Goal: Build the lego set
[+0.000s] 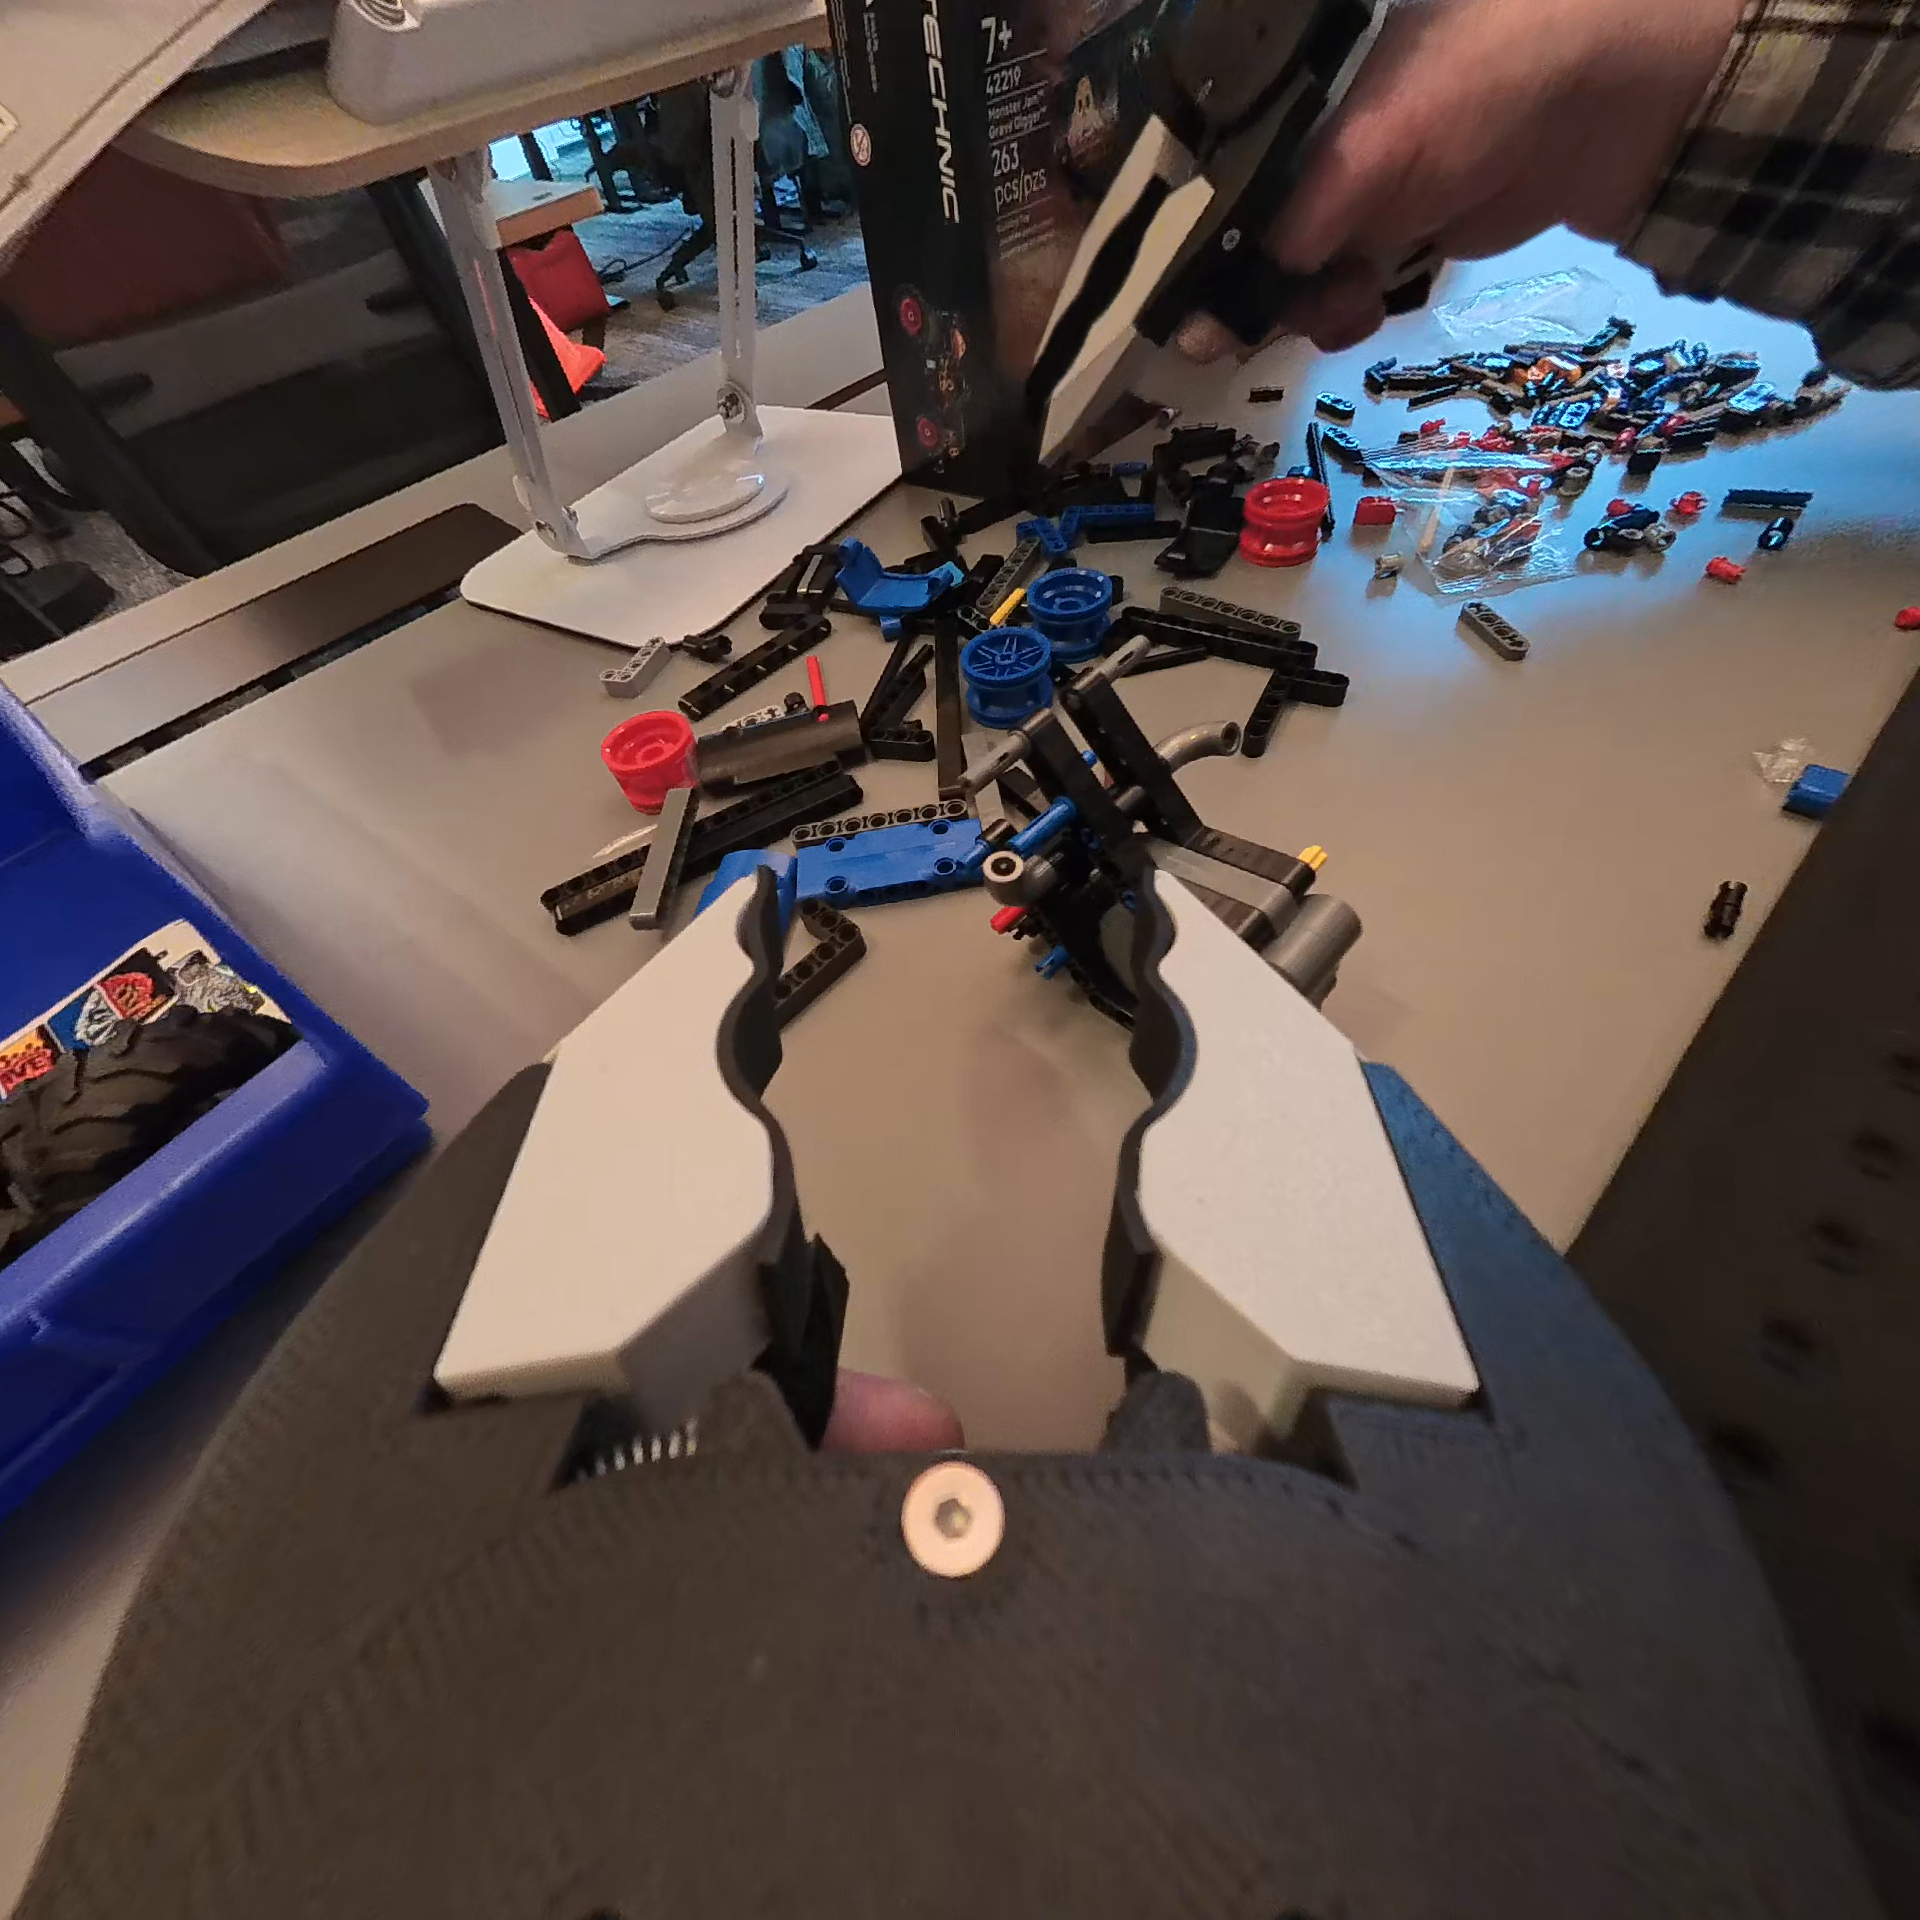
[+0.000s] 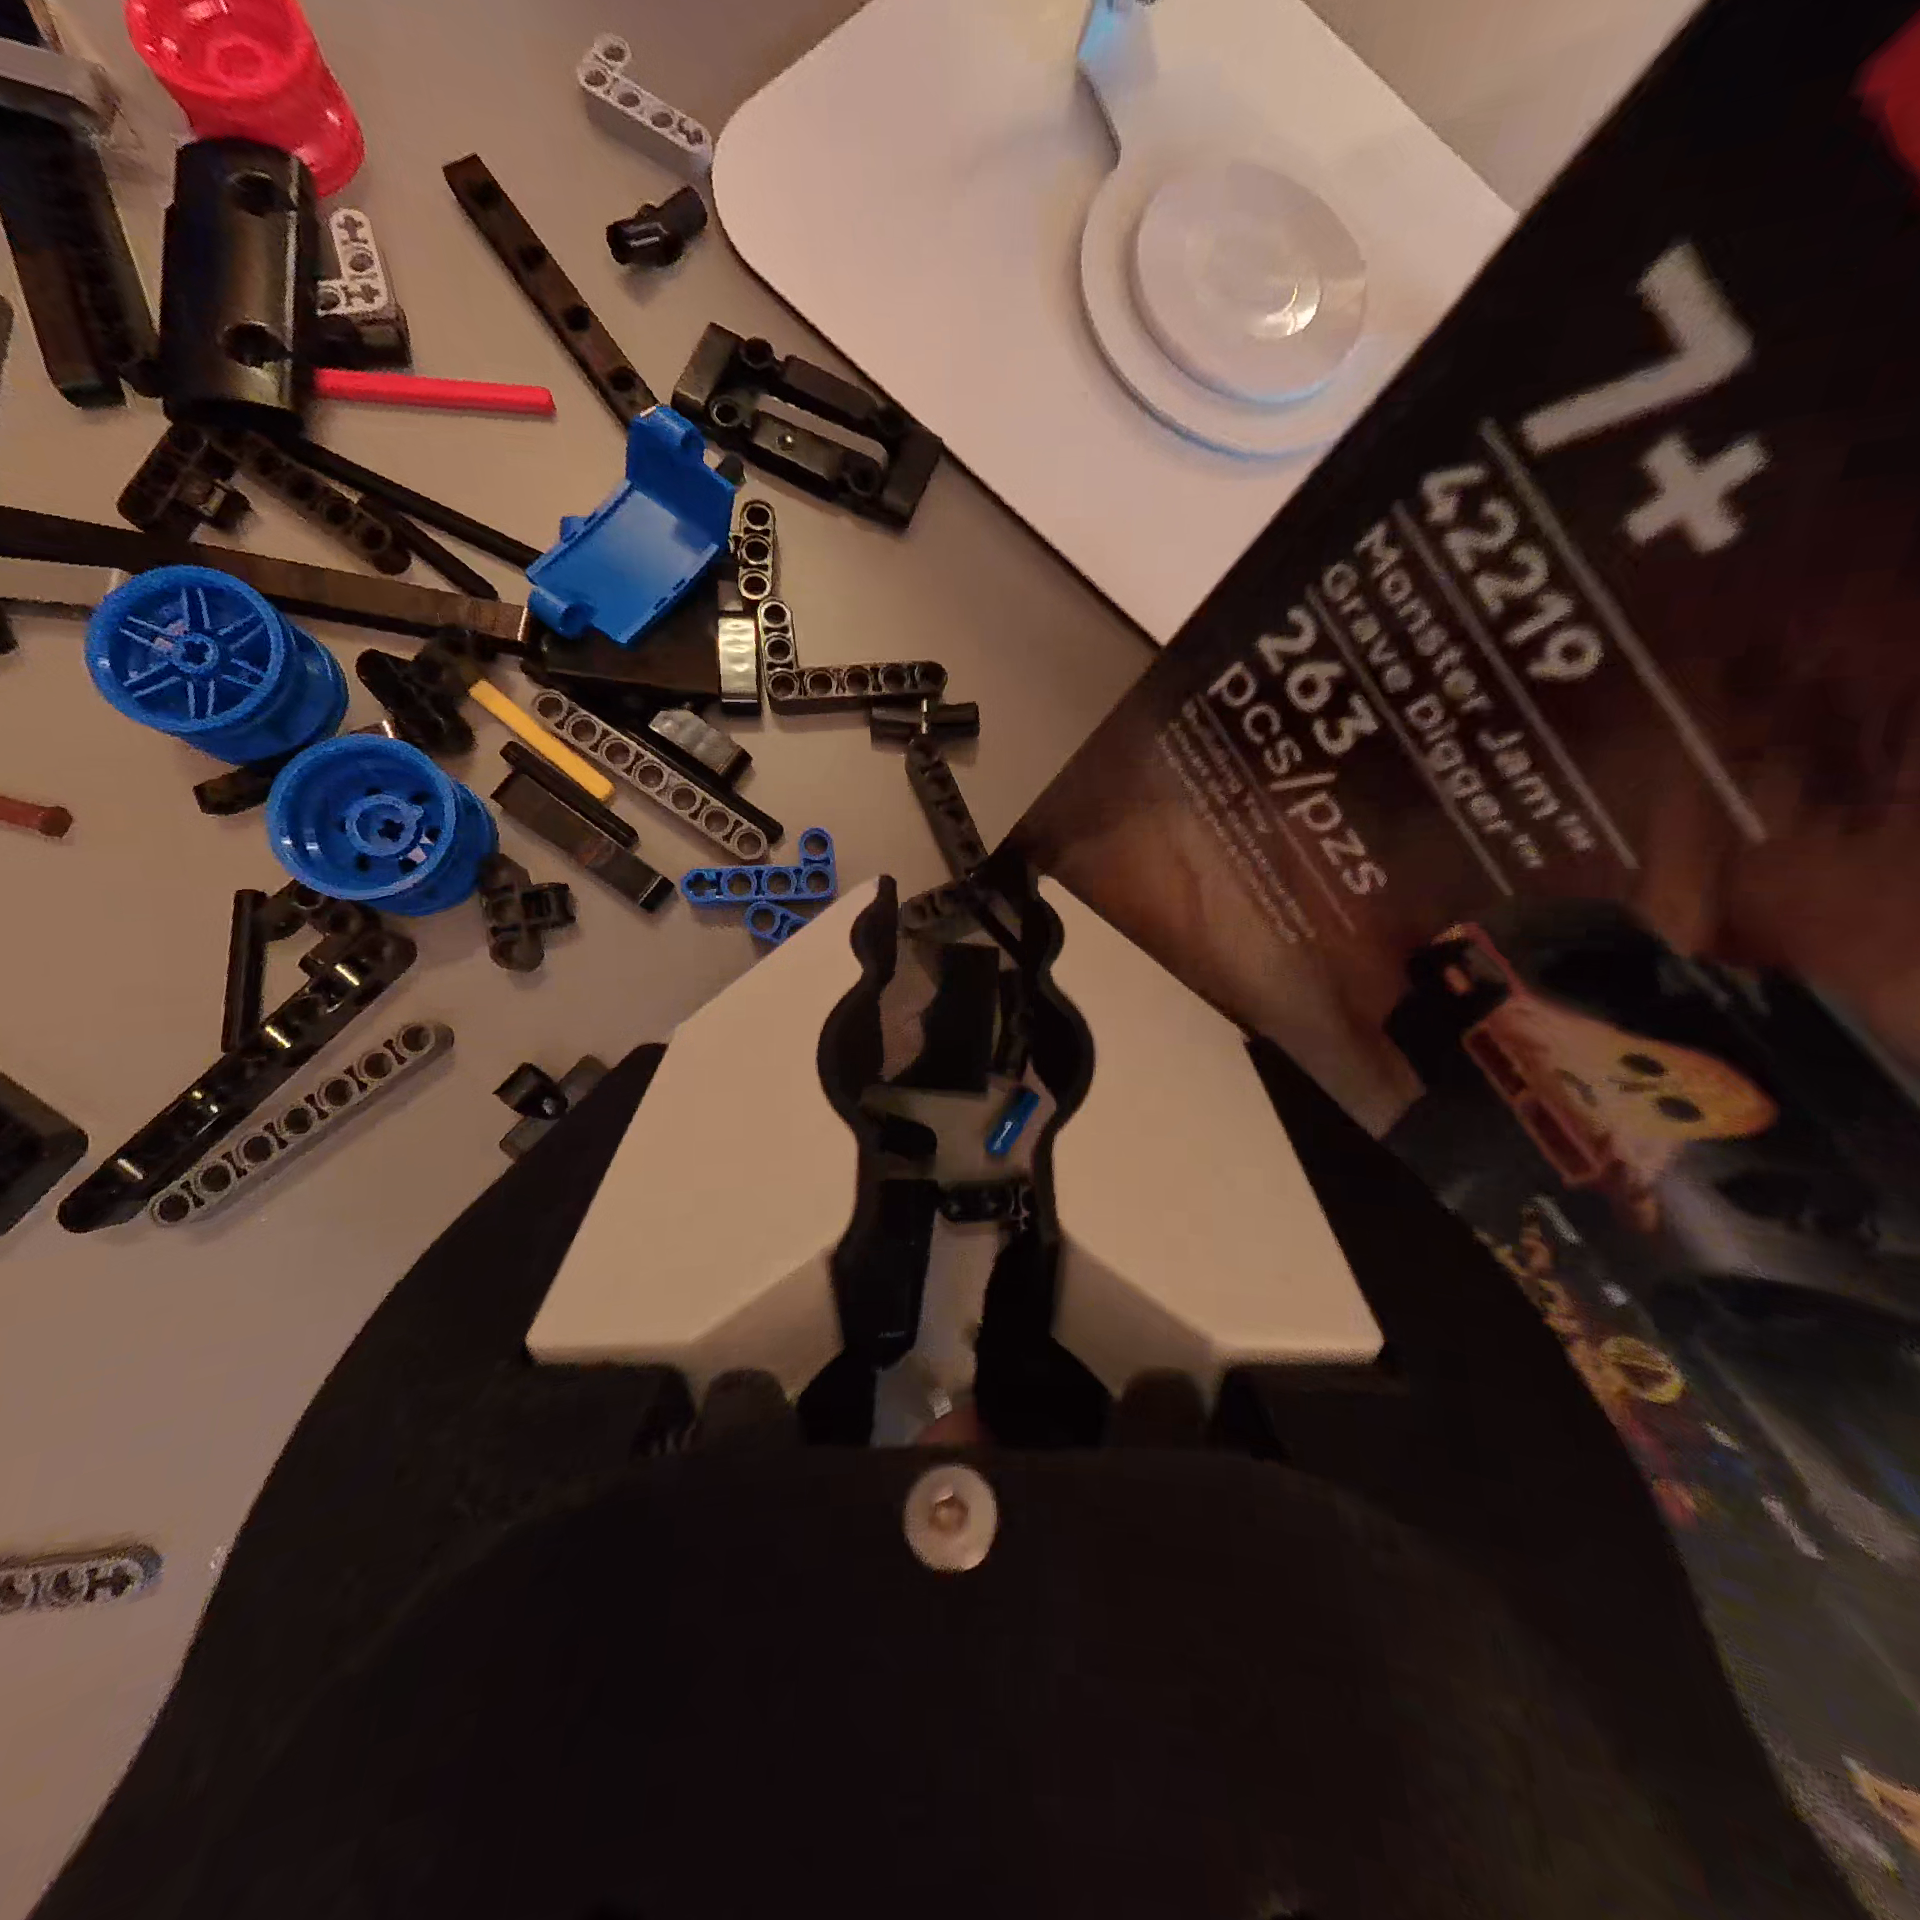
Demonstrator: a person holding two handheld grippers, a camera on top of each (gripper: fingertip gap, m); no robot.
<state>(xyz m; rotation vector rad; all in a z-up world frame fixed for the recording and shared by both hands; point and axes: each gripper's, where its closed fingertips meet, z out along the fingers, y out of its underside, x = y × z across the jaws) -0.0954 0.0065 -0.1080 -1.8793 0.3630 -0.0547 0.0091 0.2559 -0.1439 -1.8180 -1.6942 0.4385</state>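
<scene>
Left hand-held gripper [image 1: 956, 914] wide open, empty, over bench [image 1: 1455, 1039]. Right hand-held gripper [image 2: 961, 899] nearly closed; grasp unclear, beside lego box [image 2: 1558, 831].

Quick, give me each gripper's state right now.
Left gripper: open, holding nothing, its fingers low over the partly built lego assembly.
Right gripper: nearly shut; whether it grips a piece cannot be told.

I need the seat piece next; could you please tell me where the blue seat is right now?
In the right wrist view, the blue seat lies on the table left of the set's box, beside a black frame piece and above the two blue wheel hubs.
</scene>
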